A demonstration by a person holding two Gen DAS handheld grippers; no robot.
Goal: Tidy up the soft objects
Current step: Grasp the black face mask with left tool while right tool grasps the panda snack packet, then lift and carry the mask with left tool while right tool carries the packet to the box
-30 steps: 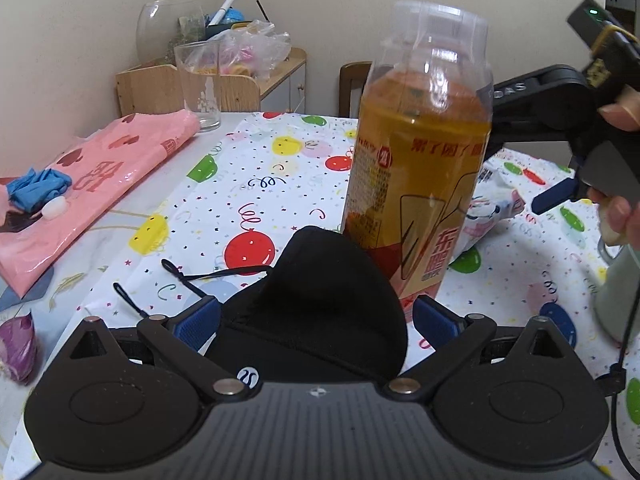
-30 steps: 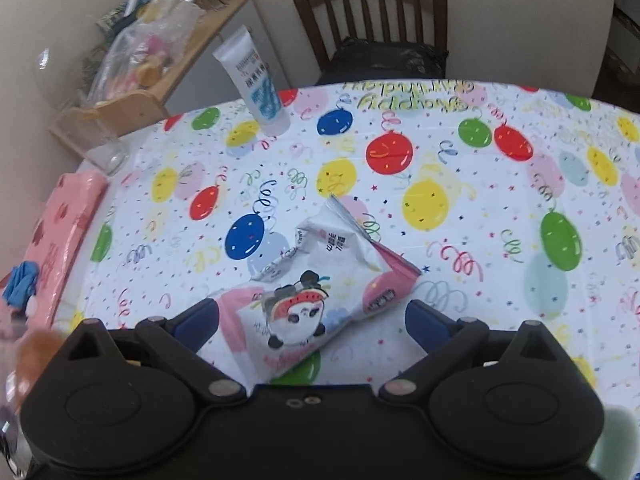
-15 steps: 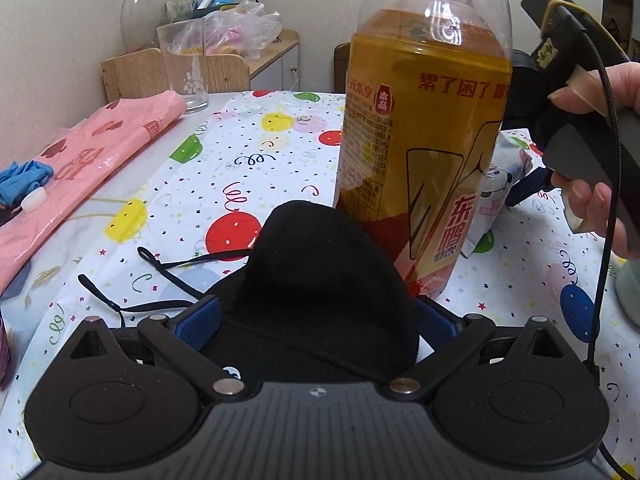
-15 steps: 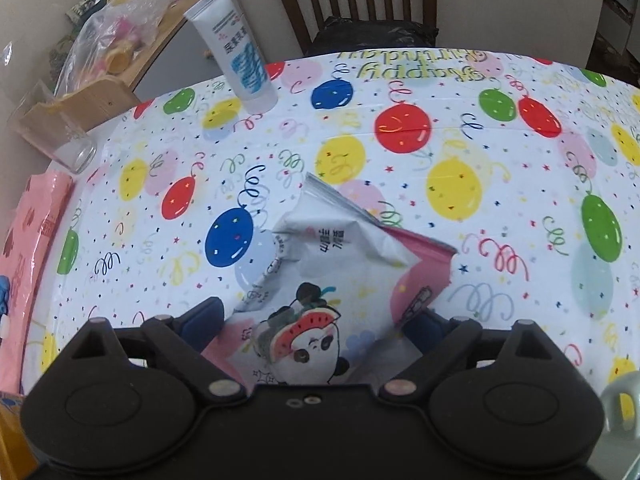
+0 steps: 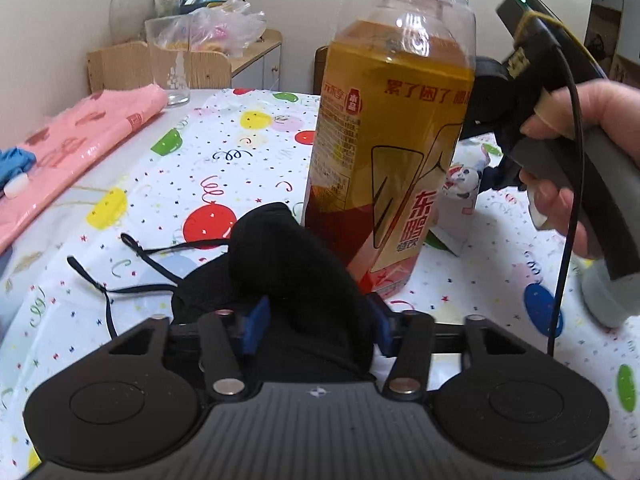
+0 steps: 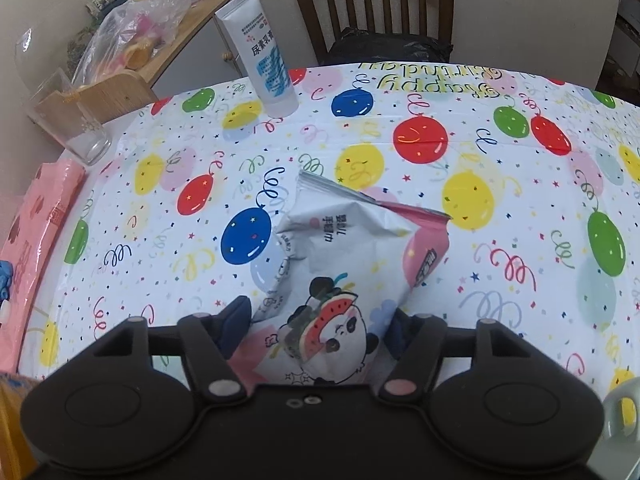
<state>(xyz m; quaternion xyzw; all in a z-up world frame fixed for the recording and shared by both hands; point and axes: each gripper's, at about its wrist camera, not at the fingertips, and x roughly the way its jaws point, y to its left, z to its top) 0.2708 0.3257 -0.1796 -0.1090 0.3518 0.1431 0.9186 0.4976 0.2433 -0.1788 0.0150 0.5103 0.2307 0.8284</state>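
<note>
A: Near the bench (image 6: 520,208) edge, what does each hand-held gripper have?

B: Left hand-held gripper (image 5: 316,324) has just been closing, pads pinching the mask (image 5: 288,276) beside the bottle (image 5: 384,152). Right hand-held gripper (image 6: 320,328) has been closing onto the pouch (image 6: 344,264).

A: Handling?

B: Both light, limp, crumply. Probably best gripped mid-body; the mask's loops may snag.

Even indoor light, soft shadows; glare on bottle (image 5: 392,128); strong fisheye bending edges, dark corners; focus sharp

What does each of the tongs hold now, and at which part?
Left tongs, just closing: black mask, at its near folded body. Right tongs, just closing: panda packet, at its near end.
</note>
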